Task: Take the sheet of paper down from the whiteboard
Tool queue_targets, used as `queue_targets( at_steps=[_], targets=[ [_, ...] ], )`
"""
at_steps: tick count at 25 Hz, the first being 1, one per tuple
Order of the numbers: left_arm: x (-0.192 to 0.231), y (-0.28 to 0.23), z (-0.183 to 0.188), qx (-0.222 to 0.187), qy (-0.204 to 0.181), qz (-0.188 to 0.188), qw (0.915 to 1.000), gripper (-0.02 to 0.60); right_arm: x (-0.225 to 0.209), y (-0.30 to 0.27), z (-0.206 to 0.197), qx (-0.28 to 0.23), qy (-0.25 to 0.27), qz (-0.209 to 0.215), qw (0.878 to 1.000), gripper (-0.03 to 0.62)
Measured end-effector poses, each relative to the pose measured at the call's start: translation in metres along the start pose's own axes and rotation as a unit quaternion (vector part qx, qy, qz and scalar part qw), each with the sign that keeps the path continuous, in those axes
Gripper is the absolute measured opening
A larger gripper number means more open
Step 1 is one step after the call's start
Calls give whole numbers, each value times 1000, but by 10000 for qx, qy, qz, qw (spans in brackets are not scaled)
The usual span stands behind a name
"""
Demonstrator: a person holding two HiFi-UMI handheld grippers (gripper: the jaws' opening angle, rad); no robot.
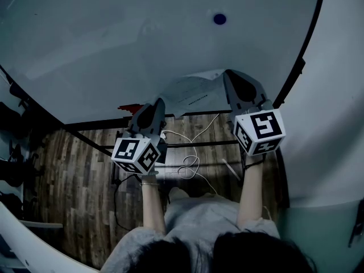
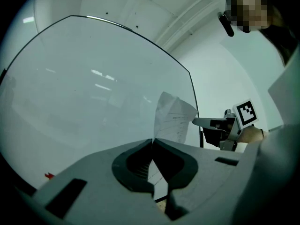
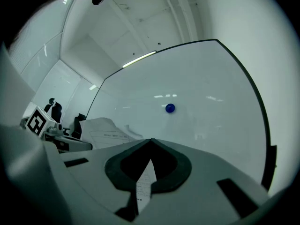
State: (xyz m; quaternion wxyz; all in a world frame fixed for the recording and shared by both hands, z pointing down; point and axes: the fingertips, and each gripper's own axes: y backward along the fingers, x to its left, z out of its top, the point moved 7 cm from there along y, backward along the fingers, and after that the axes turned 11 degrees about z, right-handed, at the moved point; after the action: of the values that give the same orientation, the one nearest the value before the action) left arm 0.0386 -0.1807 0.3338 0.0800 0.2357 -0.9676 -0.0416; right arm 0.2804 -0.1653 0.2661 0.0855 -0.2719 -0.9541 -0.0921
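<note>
**Q:** White paper [image 1: 196, 94], thin and faintly printed: where does it sit?

**A:** Low in front of the board [image 1: 142, 38], near its bottom edge, spanned between both grippers. The left gripper [image 1: 154, 108] has its fingers [image 2: 93, 172] clenched on one edge. The right gripper [image 1: 232, 79] is clamped the same way on the opposite edge. A strip of sheet shows through each dark pad opening.

**Q:** Which step is this?

**A:** Removal looks nearly done. A blue dot [image 1: 219, 19], probably a magnet, sits on the board well apart from the paper and pins nothing. Whether the sheet touches the board cannot be told.

**Q:** What does the next move call for?

**A:** Likely drawing both hands back together, toward the body. The paper is limp and buckled into a ridge between the grips. Spreading the hands would risk a tear, and closing them a crease.

**Q:** Other materials?

**A:** Matte grey fingers, and a glossy, reflective board with a thin dark frame.
</note>
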Motion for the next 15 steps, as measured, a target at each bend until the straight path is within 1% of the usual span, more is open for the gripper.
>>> queue_targets(
  at_steps=[5, 15],
  targets=[
    [0, 4, -1, -26, -42, 87, 10000, 5, 5, 9, -4, 30, -89, 121, 9999, 0],
    [-3, 5, 5, -33, -67, 3, 10000, 5, 15, 11, 1, 90, -115, 181, 9997, 0]
  ],
)
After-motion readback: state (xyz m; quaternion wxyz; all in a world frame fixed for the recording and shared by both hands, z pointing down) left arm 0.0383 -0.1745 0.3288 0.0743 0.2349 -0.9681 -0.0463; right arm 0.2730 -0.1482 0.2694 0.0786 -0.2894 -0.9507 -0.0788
